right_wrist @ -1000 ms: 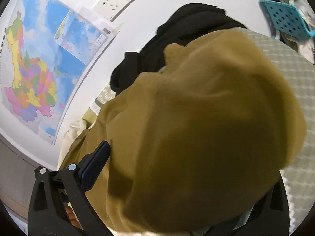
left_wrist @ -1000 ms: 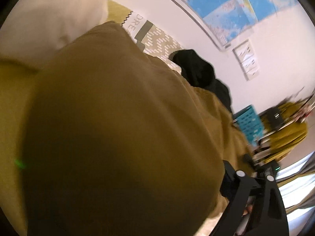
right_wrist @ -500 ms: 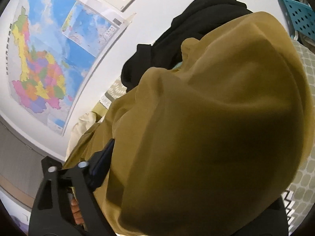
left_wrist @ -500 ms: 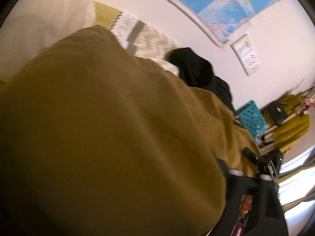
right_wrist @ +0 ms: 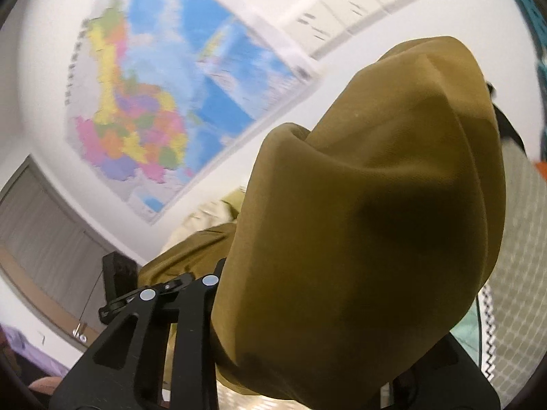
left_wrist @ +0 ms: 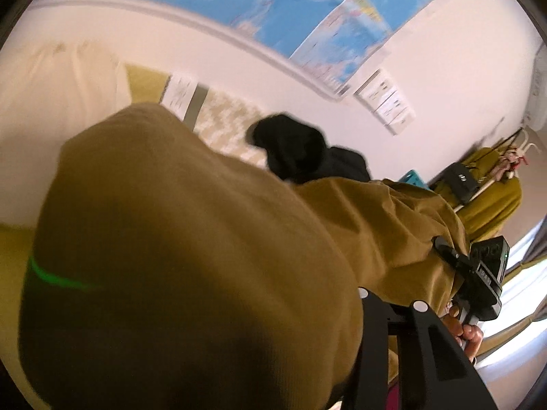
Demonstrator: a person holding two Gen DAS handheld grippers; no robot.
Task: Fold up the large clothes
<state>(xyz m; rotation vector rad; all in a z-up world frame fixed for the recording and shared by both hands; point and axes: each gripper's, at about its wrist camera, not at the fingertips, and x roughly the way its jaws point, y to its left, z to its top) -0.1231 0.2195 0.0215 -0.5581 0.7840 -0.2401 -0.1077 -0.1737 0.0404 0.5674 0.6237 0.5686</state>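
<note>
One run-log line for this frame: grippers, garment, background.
left gripper: closing, mustard garment between jaws | right gripper: closing, same garment bunched in it | background: black clothing, wall map

A large coloured map [right_wrist: 164, 102] is hanging on the white wall [left_wrist: 444, 78]. Daylight is entering through a window [left_wrist: 523, 273]. A grey roller blind [right_wrist: 44, 235] is covering another opening.
</note>
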